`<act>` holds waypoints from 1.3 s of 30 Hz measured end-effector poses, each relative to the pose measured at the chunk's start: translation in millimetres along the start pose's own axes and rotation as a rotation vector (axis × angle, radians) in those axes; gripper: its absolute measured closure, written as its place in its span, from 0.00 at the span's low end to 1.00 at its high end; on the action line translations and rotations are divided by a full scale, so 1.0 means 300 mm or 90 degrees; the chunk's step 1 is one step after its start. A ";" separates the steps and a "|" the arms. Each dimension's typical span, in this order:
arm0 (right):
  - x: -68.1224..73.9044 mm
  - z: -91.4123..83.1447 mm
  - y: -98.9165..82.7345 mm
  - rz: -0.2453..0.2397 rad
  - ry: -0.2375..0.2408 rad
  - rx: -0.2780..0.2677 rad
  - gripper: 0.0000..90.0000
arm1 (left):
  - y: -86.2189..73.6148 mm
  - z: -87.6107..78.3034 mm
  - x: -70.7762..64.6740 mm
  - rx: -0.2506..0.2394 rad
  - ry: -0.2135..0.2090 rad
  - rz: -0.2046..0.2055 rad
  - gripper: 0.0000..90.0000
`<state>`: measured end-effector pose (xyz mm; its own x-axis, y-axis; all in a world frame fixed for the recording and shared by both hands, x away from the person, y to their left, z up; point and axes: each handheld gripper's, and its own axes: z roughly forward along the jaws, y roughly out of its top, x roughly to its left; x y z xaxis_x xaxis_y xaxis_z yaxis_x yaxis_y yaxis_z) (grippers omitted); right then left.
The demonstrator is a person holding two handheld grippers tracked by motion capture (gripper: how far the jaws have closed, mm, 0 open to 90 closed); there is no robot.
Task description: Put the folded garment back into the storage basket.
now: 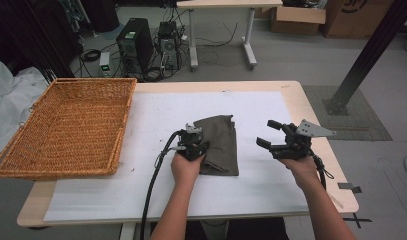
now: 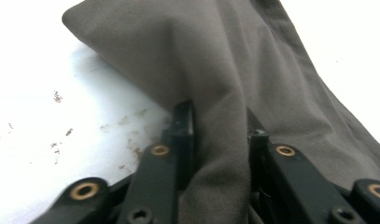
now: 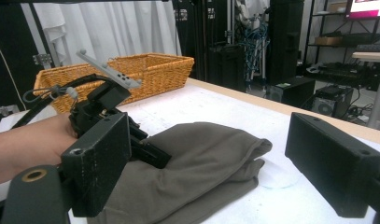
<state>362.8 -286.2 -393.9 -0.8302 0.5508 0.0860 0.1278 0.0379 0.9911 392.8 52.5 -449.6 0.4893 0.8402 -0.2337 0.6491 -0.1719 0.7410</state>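
Observation:
A folded grey-brown cloth (image 1: 222, 142) lies on the white mat near the table's middle. My left gripper (image 1: 203, 146) meets it at its left edge. In the left gripper view the cloth (image 2: 215, 56) bunches up between the two black jaws, and the left gripper (image 2: 220, 121) is shut on that fold. My right gripper (image 1: 267, 133) hovers to the right of the cloth, apart from it, its jaws wide and empty. Between its own jaws, the right gripper (image 3: 215, 163) view looks across at the cloth (image 3: 211, 149) and at the left gripper (image 3: 150, 153) biting into it.
An empty wicker basket (image 1: 122, 125) sits at the table's left, partly overhanging the edge, and appears behind the left hand as the basket (image 3: 150, 65). The white mat (image 1: 156, 120) covers most of the tabletop. Computer towers (image 1: 134, 45) stand on the floor beyond.

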 end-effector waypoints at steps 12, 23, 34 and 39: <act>-0.007 0.003 0.015 0.011 0.009 -0.004 0.16 | 0.036 -0.070 0.043 -0.054 -0.134 0.001 0.85; -0.018 0.018 0.048 0.018 0.033 -0.023 0.15 | 0.122 -0.252 0.064 -0.125 -0.262 0.015 0.85; -0.006 0.029 0.062 0.005 0.043 -0.015 0.15 | 0.202 -0.456 0.155 -0.152 -0.263 0.028 0.85; 0.002 0.040 0.070 -0.001 0.047 -0.013 0.15 | 0.213 -0.544 0.232 -0.171 -0.259 0.007 0.85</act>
<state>371.6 -275.0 -374.4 -0.8683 0.4876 0.0914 0.1163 0.0211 0.9930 373.3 183.7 -315.7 0.7183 0.5607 -0.4119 0.4956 0.0032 0.8686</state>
